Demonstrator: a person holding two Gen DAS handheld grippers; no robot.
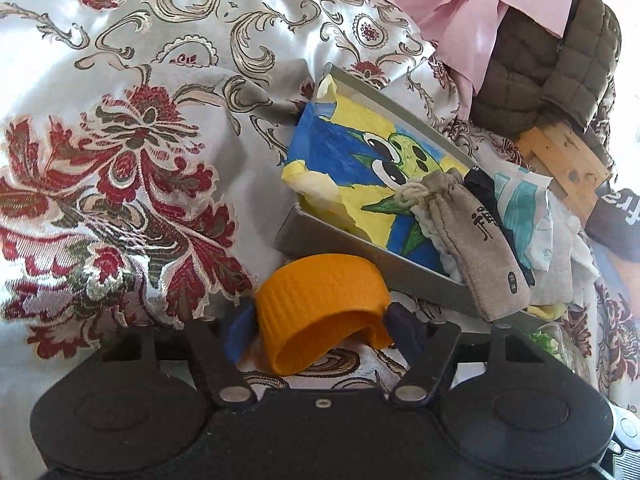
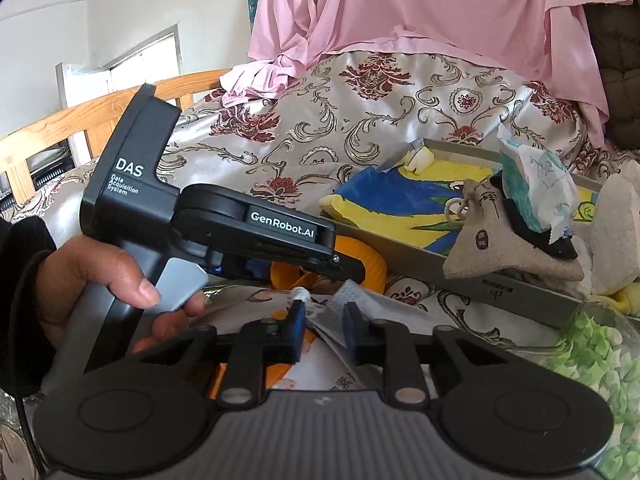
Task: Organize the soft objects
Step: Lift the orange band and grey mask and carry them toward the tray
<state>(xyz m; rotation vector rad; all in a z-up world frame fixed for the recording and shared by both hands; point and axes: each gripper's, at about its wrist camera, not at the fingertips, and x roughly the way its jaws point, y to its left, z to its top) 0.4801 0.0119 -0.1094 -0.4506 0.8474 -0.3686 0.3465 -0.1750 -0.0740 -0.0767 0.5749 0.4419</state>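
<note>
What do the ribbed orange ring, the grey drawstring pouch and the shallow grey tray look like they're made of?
Ribbed orange ring: probably matte, flexible plastic or rubber; it bends.
Grey drawstring pouch: coarse woven cloth, printed, cord-tied.
Shallow grey tray: likely thin metal, dull finish, crisp folded edges.

A home bedroom: I work over a floral satin bedspread (image 2: 360, 128), wooden bed rail (image 2: 80, 120) at the side, pink sheet (image 2: 400, 8) draped behind, doorway (image 2: 140, 60) beyond.
</note>
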